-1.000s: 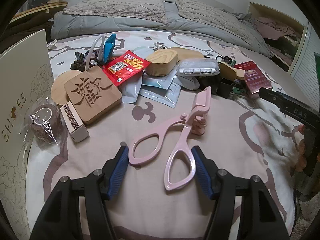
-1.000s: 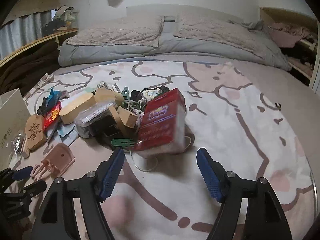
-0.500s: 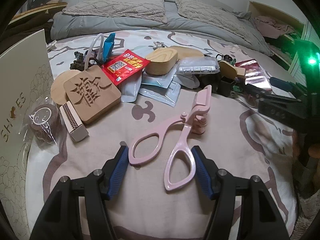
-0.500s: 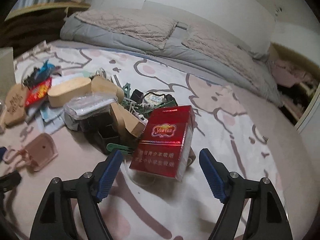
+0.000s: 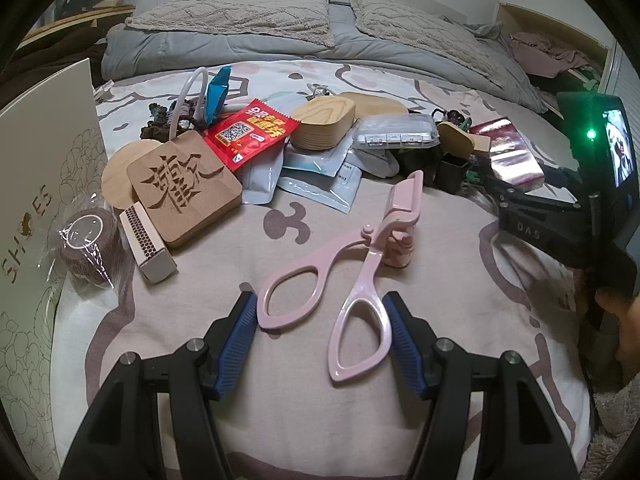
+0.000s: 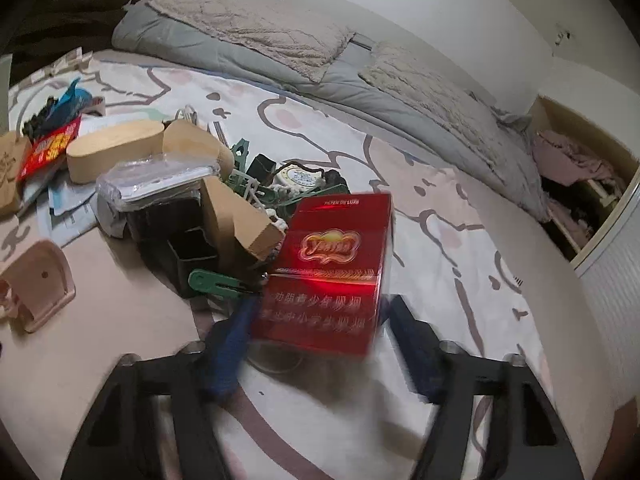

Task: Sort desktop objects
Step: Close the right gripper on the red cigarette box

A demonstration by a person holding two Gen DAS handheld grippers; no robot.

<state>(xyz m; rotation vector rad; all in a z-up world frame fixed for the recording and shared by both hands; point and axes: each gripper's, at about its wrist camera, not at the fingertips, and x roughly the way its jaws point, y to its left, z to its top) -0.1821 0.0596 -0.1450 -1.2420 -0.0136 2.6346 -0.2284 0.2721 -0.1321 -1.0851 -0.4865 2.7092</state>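
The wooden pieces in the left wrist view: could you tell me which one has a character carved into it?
The square wooden block, beside the matchbox. It alone bears a dark carved character; the oval box and round disc are plain.

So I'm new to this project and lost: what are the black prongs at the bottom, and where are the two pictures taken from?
No robot here: a person holds a hand-held gripper in each hand, with a fisheye camera on each looking along its two blue-padded fingers. Both look at clutter lying on a bed cover.

Left view: the left hand-held gripper has its pads against the handle loops of the pink scissor-shaped tool, which lies flat. Behind it lie a carved wooden block, a red sachet and a matchbox.

Right view: the right hand-held gripper is closing around a red carton. The picture is blurred, so contact is unclear.
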